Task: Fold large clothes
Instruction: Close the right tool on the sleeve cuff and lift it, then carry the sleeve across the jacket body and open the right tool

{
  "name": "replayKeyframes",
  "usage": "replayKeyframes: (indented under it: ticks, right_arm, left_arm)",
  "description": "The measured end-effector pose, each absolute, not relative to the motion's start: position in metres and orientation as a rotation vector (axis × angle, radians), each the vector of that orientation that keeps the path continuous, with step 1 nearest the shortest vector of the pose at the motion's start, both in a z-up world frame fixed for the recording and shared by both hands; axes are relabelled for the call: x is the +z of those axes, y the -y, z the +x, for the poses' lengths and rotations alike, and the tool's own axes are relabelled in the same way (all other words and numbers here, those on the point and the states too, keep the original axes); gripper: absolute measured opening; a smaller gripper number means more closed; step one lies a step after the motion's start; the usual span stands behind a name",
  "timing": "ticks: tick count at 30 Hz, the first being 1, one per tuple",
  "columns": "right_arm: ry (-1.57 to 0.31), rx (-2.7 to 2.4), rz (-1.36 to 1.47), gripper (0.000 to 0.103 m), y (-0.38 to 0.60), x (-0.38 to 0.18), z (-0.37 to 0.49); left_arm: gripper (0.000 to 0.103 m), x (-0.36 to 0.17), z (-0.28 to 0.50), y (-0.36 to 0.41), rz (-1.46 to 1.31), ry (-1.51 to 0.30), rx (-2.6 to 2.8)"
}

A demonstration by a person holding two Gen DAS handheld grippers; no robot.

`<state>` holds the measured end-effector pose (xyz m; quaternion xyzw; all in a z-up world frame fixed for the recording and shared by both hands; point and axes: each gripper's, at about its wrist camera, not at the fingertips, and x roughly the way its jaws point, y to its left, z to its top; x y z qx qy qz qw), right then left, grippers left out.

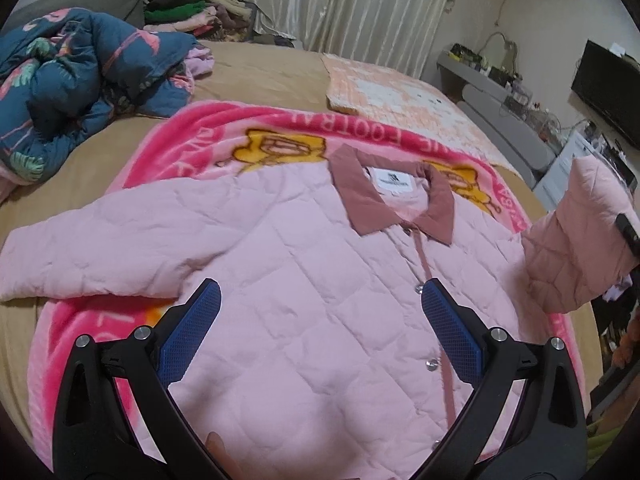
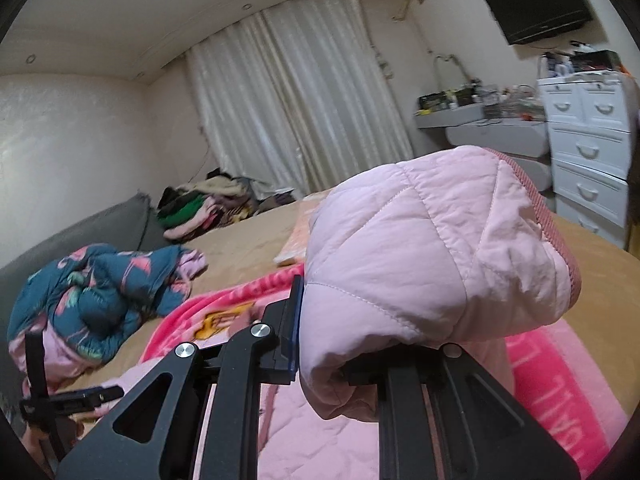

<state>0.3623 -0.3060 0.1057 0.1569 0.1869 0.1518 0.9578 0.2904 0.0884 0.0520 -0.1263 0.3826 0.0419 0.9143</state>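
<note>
bed (image 1: pixel 260 72) with a tan cover, carrying everything in view; a pink printed blanket (image 1: pixel 192 132) lies spread on it, and on the blanket lies the task's thing, a large pink quilted jacket (image 1: pixel 304 280), front up, buttoned, collar (image 1: pixel 360 196) toward the far side. a crumpled blue patterned quilt (image 1: pixel 80 76) sits well apart at the left, and a pile of clothes (image 1: pixel 188 12) lies near the curtain.

step in hand, as judged: the first fold, bringing one sleeve inward over the body. the right sleeve (image 2: pixel 420 264) is lifted clear of the bed, its cuff end bunched and raised; the left sleeve (image 1: pixel 88 256) lies flat and outstretched on the blanket. the next move would call for carrying the raised sleeve across the chest and laying it flat without dragging the body askew, then doing the same with the other sleeve.

right claw (image 2: pixel 360 340): pressed together on the right sleeve, padded cloth pinched between the pads and bulging over them; only the left blue pad's edge shows beside the cloth.

left claw (image 1: pixel 320 312): spread wide, blue pads (image 1: pixel 192 332) well apart, holding nothing; it hovers above the jacket's lower front near the button line, and contact with the cloth cannot be told. a fingertip shows at the lower edge of the left wrist view.
</note>
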Motion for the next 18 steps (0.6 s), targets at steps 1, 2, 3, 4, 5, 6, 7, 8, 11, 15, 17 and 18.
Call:
replayKeyframes:
  ticks: [1,2,3,4,5,6,7,8,11,15,17,18]
  right_arm:
    - [-0.386,0.318,0.307,0.014,0.300,0.105,0.363]
    - [-0.392,0.325,0.294,0.014,0.294,0.104,0.363]
    - [-0.396,0.329,0.284,0.014,0.286,0.102,0.363]
    - [-0.402,0.333,0.270,0.014,0.280,0.101,0.364]
    - [-0.406,0.338,0.258,0.014,0.275,0.098,0.365]
    - [-0.408,0.342,0.247,0.014,0.270,0.096,0.366]
    - [-0.417,0.349,0.227,0.014,0.263,0.094,0.367]
    - [-0.424,0.354,0.211,0.014,0.254,0.091,0.366]
    - [-0.441,0.372,0.149,0.014,0.233,0.080,0.368]
    - [-0.489,0.396,0.086,0.014,0.209,0.061,0.372]
    - [-0.524,0.415,0.059,0.014,0.196,0.049,0.375]
    - [-0.539,0.424,0.046,0.014,0.189,0.042,0.375]
  left_arm:
    - [0.094,0.052,0.288,-0.094,-0.266,-0.779,0.096]
    - [0.094,0.051,0.287,-0.098,-0.276,-0.777,0.097]
    - [0.094,0.049,0.285,-0.102,-0.287,-0.777,0.096]
    - [0.094,0.048,0.284,-0.106,-0.302,-0.776,0.094]
    - [0.094,0.046,0.283,-0.108,-0.313,-0.778,0.089]
    - [0.094,0.042,0.281,-0.111,-0.324,-0.781,0.082]
    - [0.094,0.040,0.280,-0.113,-0.331,-0.782,0.080]
    - [0.094,0.037,0.280,-0.116,-0.339,-0.783,0.082]
    - [0.094,0.027,0.283,-0.122,-0.359,-0.800,0.091]
    - [0.094,0.016,0.291,-0.129,-0.393,-0.815,0.083]
    - [0.094,0.012,0.294,-0.130,-0.418,-0.823,0.063]
    - [0.094,0.009,0.295,-0.129,-0.427,-0.826,0.057]
